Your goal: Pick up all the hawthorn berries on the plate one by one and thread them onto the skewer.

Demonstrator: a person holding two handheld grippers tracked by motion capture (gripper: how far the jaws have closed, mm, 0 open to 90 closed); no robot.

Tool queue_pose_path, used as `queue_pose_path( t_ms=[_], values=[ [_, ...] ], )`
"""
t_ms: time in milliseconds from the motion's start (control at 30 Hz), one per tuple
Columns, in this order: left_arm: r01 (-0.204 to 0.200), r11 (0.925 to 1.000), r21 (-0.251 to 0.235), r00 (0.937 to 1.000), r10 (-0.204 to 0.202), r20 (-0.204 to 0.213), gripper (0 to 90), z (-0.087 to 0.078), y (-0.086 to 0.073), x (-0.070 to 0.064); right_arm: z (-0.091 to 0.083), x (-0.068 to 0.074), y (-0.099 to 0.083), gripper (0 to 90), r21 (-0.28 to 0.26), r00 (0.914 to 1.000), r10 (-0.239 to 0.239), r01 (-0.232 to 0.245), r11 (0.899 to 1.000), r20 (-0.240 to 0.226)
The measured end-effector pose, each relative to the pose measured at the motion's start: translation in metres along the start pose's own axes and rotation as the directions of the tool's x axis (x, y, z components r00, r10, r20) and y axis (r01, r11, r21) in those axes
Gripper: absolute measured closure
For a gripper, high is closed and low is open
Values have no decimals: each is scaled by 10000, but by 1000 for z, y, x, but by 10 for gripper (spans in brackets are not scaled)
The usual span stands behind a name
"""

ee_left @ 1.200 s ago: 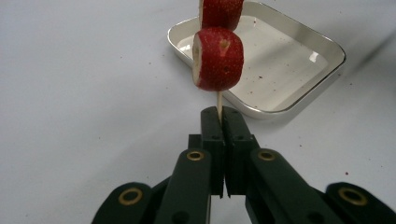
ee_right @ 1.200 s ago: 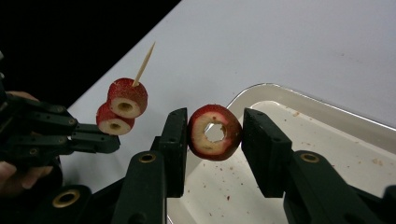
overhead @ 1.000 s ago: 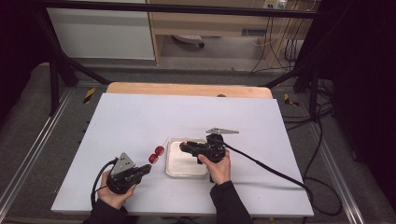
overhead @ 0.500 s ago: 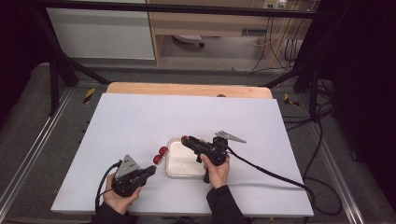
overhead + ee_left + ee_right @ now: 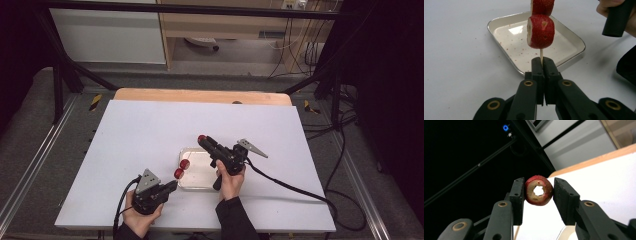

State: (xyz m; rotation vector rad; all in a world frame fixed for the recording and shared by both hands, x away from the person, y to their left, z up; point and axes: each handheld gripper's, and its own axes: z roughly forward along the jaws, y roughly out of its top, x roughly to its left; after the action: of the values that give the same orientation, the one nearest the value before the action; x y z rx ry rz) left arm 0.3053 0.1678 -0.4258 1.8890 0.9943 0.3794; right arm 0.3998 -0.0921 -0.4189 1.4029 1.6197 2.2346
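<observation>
The left gripper [image 5: 542, 65] is clamping a skewer [image 5: 541, 53] with two fruit slices [image 5: 541, 31] over the tray [image 5: 196, 172], while the right gripper [image 5: 539, 191], farther right, is pinching a cored slice [image 5: 538, 190] that likely needs threading next.

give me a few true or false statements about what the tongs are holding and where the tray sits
1. The left tongs are shut on a thin wooden skewer carrying red fruit slices. True.
2. The right tongs are empty. False: they grip a red cored fruit ring between their jaws.
3. The shallow white rectangular tray holds a pile of fruit. False: it shows just red specks on its floor.
4. The tray lies on the white table top between the two hands. True.
5. The fruit ring rests in the tray. False: it is held up above the table.
</observation>
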Motion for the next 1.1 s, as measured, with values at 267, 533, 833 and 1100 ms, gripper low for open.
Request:
queue_pose_path(
  t_ms=[267, 533, 833, 1100],
  values=[
    [281, 9996, 7, 9994, -281, 220, 883, 4, 8, -13, -1, 2, 3, 621, -614, 9995, 223, -236, 9978, -220],
    [464, 9987, -187, 9988, -461, 179, 883, 9, 15, -17, -3, 4, 5, 622, -898, 9984, 347, -385, 9952, -438],
    [557, 9976, -419, 9984, -552, 143, 884, 13, 18, -19, -3, 5, 5, 622, -1054, 9978, 420, -471, 9933, -504],
    [540, 9975, -449, 9985, -535, 128, 884, 13, 20, -20, -3, 5, 5, 622, -1076, 9972, 522, -578, 9925, -542]
  ],
)
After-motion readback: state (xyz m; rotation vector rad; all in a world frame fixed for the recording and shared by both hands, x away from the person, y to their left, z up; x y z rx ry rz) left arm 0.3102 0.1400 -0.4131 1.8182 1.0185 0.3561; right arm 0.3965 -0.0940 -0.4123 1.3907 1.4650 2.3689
